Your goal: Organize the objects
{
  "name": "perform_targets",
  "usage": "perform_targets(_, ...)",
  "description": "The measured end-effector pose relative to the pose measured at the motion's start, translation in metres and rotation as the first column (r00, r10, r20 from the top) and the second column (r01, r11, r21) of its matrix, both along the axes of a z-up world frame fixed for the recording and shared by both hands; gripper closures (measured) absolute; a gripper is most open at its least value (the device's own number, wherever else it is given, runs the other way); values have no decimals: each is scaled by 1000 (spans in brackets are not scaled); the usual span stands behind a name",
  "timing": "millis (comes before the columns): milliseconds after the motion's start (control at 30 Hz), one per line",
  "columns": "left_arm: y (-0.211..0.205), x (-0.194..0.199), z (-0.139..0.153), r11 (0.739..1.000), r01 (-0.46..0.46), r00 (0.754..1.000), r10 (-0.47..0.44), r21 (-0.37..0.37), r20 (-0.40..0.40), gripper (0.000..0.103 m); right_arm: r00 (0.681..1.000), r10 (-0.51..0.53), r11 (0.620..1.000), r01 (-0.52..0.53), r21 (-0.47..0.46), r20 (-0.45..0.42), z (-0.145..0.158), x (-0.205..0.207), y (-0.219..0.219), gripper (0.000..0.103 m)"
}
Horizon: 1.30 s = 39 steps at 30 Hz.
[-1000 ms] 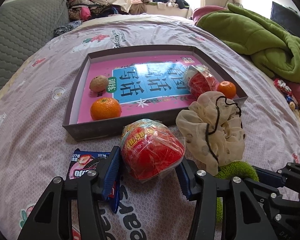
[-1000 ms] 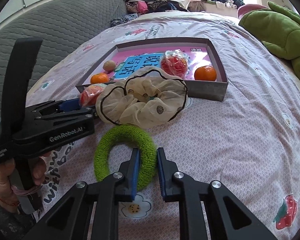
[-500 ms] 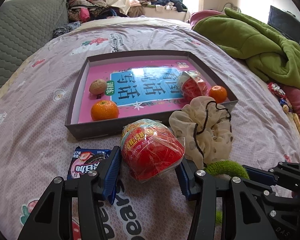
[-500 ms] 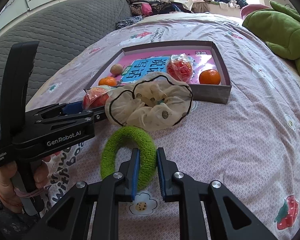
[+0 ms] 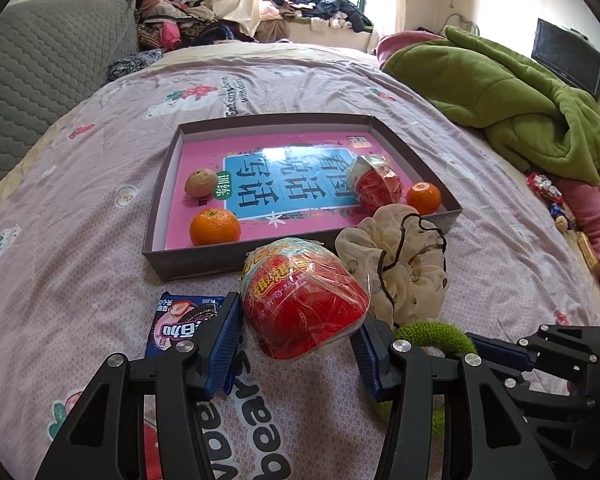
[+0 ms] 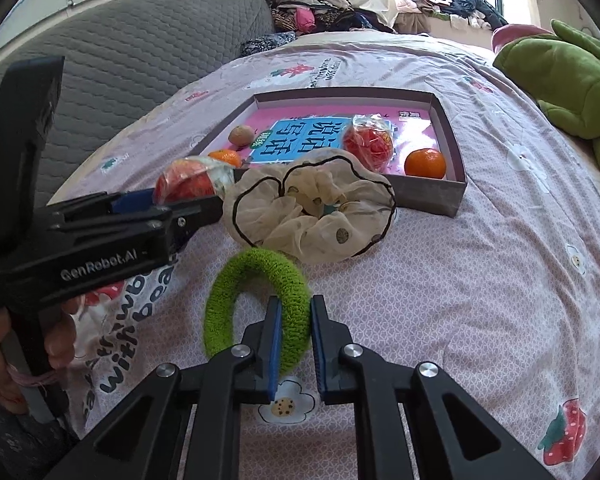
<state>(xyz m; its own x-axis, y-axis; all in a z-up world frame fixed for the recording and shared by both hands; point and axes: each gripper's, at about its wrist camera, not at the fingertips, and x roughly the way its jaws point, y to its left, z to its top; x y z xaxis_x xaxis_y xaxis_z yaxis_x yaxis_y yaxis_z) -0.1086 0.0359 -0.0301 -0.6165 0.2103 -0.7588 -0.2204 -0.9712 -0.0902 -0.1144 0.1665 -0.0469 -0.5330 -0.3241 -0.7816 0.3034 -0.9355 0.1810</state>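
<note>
My left gripper (image 5: pixel 298 322) is shut on a red wrapped snack pack (image 5: pixel 302 298) and holds it above the bedsheet, in front of the grey box (image 5: pixel 204 258). The pack also shows in the right wrist view (image 6: pixel 188 184). My right gripper (image 6: pixel 292 320) is shut on a green fuzzy hair tie (image 6: pixel 256 304), lifted just off the sheet; it also shows in the left wrist view (image 5: pixel 432 332). The box (image 6: pixel 432 196) holds a pink book, two oranges (image 5: pixel 215 227) (image 5: pixel 423 198), a walnut (image 5: pixel 201 183) and another red pack (image 5: pixel 376 190).
A cream scrunchie (image 6: pixel 312 208) lies against the box's near wall. A blue Oreo packet (image 5: pixel 180 322) lies on the sheet left of my left gripper. A green blanket (image 5: pixel 500 92) is heaped at the right. A grey headboard (image 6: pixel 120 56) stands at the left.
Both grippers have risen and pulled back from the box, carrying the red pack and the green hair tie. The scrunchie stays on the sheet.
</note>
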Motion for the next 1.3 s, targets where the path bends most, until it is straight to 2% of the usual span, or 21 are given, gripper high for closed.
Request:
perform_targets(300,-4,3,9,1000,-17,1000,17,16,-24,50,998,17,999,-15,37,-60,9,6,-4,91)
perform_targets(700,-7,15,27,999,-15,997,17,35,-69,50,992,31,999,-33,-16,-121,26,12,-1,91)
perform_targets(1300,-13,29,47,999,-18,992,24,51,-123,50,984,-9,997,-4,-72,-177,42,14,8,91)
